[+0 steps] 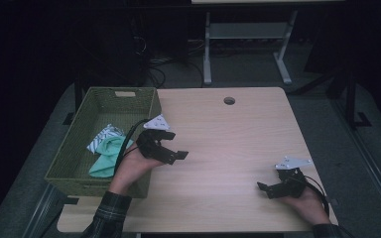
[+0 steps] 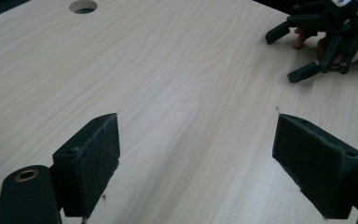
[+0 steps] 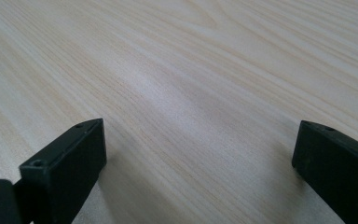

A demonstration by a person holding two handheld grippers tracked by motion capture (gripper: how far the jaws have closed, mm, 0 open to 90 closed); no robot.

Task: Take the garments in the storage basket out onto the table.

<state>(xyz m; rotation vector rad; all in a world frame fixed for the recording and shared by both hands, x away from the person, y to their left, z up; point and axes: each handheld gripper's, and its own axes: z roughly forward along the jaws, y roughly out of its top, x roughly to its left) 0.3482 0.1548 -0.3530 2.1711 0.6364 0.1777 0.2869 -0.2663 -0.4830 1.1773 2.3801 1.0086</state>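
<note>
My left gripper [image 1: 174, 145] is held open just above the light wood table [image 1: 228, 144], right beside the green woven basket [image 1: 67, 148]; nothing is between its jaws. In the left gripper view its own jaws [image 2: 200, 158] stand wide apart over bare wood. My right gripper [image 1: 269, 184] rests open near the table's front right corner, also empty. It shows in the left gripper view at the top right as well, the right gripper [image 2: 289, 53] with a hand behind it. The right gripper view looks between its open jaws [image 3: 198, 163] at bare tabletop.
The basket at the table's left holds a teal cloth [image 1: 106, 156] and a striped white-and-green cloth [image 1: 103, 136]. A round cable hole [image 1: 229, 100] sits near the table's far edge. Behind the table stand a white-legged desk frame [image 1: 207, 49] and floor cables.
</note>
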